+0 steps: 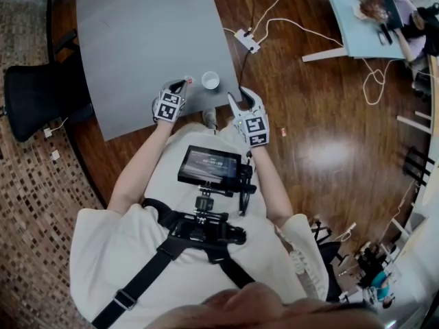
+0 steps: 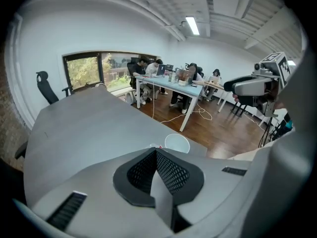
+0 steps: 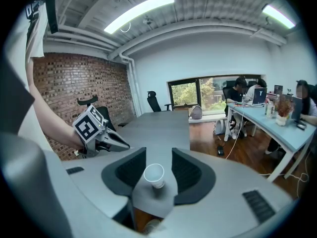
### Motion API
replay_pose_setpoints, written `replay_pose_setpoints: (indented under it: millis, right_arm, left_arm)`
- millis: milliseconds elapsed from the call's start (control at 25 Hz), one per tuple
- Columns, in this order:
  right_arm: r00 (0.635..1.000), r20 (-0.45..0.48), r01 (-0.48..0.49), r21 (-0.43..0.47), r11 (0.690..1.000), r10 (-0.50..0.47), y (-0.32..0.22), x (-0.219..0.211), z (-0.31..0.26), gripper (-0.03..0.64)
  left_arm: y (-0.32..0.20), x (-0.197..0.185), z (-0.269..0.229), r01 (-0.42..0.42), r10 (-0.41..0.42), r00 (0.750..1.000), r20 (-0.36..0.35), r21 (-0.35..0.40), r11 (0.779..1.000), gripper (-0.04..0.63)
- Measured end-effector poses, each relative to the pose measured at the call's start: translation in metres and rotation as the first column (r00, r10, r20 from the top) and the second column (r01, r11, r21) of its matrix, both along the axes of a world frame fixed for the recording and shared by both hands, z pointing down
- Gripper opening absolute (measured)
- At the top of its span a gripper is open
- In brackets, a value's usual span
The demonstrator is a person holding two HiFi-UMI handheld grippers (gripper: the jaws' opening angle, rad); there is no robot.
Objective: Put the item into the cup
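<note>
A white paper cup (image 1: 210, 81) stands upright near the front edge of the grey table (image 1: 137, 40). My left gripper (image 1: 184, 83) hovers just left of the cup, shut on a small red and white item (image 1: 188, 80). In the left gripper view the jaws meet at the left gripper (image 2: 154, 150), the item (image 2: 157, 147) peeks out at the tips, and the cup (image 2: 177, 143) sits just beyond. My right gripper (image 1: 241, 99) is open at the table's front corner, right of the cup. In the right gripper view the cup (image 3: 154, 175) shows through the gap of the right gripper (image 3: 157, 153), untouched, with the left gripper (image 3: 99, 133) to its left.
A black office chair (image 1: 34, 94) stands left of the table. A power strip (image 1: 247, 41) and white cables lie on the wooden floor. People sit at a light blue table (image 1: 353, 26) at the far right. A small screen (image 1: 209, 166) hangs on the wearer's chest.
</note>
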State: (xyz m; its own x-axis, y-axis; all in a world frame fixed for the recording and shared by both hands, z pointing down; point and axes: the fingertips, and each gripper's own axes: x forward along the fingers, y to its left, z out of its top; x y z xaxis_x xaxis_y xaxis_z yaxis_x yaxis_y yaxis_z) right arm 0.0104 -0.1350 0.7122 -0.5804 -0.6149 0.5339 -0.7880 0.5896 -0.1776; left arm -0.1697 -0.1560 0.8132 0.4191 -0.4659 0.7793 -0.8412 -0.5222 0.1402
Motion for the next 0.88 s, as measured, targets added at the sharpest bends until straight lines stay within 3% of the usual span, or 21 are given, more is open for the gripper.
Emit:
replay_pose_setpoints:
  millis: [160,360,880]
  right_arm:
    - [1.0,0.001,-0.013,-0.009,1.0,0.013,0.004,0.008,0.004,0.169]
    - [1.0,-0.001,-0.027,-0.002,1.0,0.027,0.004,0.009,0.002,0.169]
    - [0.998,-0.016,-0.058,-0.022,0.998,0.057,0.005,0.051,0.004,0.169]
  left_arm:
    - [-0.004,0.028,-0.01,-0.092,0.092,0.996,0.014,0.035,0.995,0.0]
    - [-0.003,0.046,-0.006,-0.176,0.176,0.984,0.037,0.014,0.984,0.0]
    - [-0.007,0.092,0.02,-0.273,0.277,0.958,0.079,-0.061,0.96,0.0]
